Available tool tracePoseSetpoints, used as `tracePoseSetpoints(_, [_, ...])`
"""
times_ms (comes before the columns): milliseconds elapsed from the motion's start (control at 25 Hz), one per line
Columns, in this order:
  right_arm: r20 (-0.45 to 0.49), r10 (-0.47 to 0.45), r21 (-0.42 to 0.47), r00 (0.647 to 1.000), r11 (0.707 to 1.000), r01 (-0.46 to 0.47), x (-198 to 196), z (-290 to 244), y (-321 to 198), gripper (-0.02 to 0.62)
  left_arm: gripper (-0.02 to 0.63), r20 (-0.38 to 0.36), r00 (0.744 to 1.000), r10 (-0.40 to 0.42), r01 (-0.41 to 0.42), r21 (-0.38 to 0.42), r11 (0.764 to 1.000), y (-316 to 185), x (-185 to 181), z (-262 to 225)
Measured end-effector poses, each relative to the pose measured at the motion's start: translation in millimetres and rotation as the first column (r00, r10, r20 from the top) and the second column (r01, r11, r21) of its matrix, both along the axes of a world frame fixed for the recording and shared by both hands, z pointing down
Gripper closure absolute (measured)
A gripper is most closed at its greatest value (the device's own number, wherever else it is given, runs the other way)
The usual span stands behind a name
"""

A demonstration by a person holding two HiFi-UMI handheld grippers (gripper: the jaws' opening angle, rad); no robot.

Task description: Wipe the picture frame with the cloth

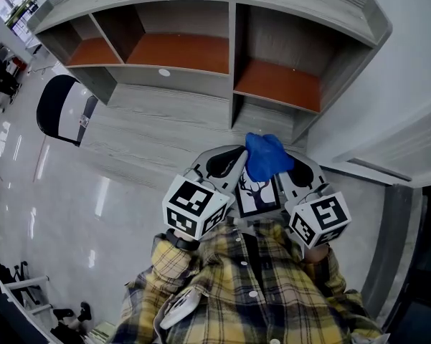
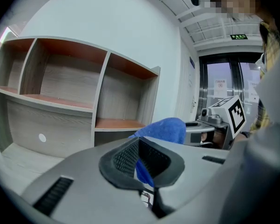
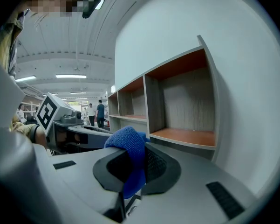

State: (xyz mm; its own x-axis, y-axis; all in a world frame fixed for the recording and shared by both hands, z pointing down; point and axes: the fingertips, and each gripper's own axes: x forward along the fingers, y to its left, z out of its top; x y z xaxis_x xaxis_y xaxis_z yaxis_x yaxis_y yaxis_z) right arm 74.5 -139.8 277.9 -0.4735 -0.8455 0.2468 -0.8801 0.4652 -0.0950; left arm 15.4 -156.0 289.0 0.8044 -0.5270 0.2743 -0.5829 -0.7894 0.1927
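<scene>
Low at centre frame, both grippers sit nearly level near the chest: left gripper (image 1: pixel 228 160) pinches the picture frame (image 1: pixel 259 194) by its edge, right gripper (image 1: pixel 299 169) clamps the blue cloth (image 1: pixel 267 156) above it.

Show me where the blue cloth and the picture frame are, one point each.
blue cloth (image 1: pixel 267 156): head view, middle of the bunched fabric.
picture frame (image 1: pixel 258 196): head view, on the deer print.

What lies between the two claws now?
In the head view, the picture frame sits between the left claw and right claw, with the blue cloth over its top.
</scene>
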Motion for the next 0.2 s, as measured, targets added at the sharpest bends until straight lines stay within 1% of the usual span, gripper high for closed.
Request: tracePoseSetpoints(200, [-0.004, -0.005, -0.001, 1.000, 1.000, 0.005, -1.6, -0.1, 0.8, 0.561, 0.601, 0.003, 1.000, -0.005, 0.005, 0.002, 1.000, -0.7, -2.1, -0.1])
